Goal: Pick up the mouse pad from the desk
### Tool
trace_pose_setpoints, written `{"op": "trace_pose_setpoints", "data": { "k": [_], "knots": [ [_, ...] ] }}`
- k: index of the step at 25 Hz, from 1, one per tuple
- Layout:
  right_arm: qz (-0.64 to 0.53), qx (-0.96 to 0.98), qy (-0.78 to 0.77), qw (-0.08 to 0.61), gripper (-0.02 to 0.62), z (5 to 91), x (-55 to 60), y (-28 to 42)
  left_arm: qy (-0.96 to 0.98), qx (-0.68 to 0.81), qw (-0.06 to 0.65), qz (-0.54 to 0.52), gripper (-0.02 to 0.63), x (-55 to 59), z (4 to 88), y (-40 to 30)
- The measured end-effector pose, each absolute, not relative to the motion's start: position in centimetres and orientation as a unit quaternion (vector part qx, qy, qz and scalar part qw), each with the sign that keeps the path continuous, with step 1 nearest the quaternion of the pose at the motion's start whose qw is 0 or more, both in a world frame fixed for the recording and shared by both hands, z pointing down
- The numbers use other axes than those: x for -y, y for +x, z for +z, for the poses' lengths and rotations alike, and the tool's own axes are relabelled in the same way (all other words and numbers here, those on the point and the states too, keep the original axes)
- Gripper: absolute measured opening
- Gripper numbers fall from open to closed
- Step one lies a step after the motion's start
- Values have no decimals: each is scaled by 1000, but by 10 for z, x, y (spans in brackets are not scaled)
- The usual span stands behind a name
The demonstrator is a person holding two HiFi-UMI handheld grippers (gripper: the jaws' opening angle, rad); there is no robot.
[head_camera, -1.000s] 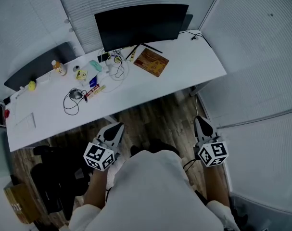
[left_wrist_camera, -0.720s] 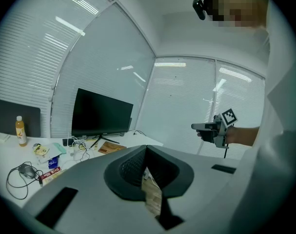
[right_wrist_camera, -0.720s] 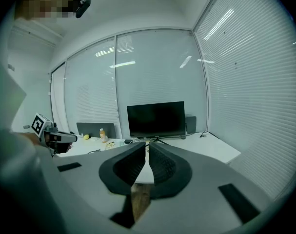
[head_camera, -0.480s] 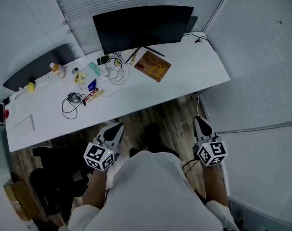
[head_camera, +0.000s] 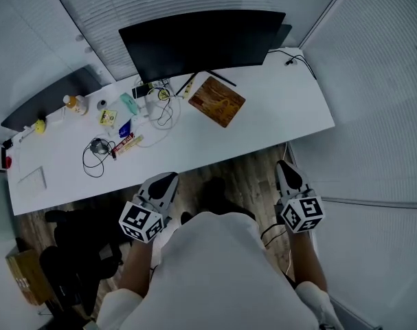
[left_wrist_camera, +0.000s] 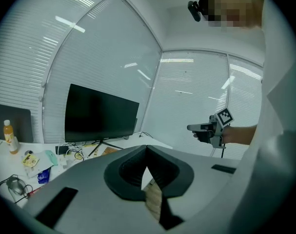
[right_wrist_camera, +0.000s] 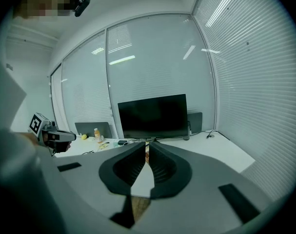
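On the long white surface [head_camera: 277,105], a flat brown mouse pad [head_camera: 218,101] lies. The left tongs [head_camera: 168,178] and right tongs [head_camera: 285,166] are pressed together, empty.

Surface [head_camera: 284,108] spans the far side. Monitor [head_camera: 194,40] stands at its back, middle. Mouse pad [head_camera: 218,101] lies just before the monitor, right of a cable tangle [head_camera: 164,106]. Bottle [head_camera: 72,104] well left, toward the back. Cable coil [head_camera: 95,148] left, nearer the front edge. Left tongs [head_camera: 167,179] and right tongs [head_camera: 284,166] over the floor [head_camera: 242,167], before the surface's near edge, well apart.
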State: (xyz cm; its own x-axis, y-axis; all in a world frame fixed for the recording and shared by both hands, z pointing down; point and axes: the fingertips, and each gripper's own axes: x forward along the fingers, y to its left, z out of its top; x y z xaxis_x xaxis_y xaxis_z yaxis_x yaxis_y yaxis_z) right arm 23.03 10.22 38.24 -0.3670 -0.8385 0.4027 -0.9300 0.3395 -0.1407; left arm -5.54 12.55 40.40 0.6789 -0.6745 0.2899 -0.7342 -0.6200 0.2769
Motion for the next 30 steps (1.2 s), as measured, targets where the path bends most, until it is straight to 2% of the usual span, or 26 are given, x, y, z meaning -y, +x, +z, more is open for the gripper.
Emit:
{"op": "trace_pose_setpoints", "data": {
  "k": [15, 30],
  "knots": [
    [204, 837, 479, 168, 41, 414, 24, 285, 871, 430, 215, 105, 17, -45, 420, 11],
    [241, 854, 406, 218, 47, 483, 93, 268, 854, 437, 253, 126, 17, -2, 454, 36]
  ]
}}
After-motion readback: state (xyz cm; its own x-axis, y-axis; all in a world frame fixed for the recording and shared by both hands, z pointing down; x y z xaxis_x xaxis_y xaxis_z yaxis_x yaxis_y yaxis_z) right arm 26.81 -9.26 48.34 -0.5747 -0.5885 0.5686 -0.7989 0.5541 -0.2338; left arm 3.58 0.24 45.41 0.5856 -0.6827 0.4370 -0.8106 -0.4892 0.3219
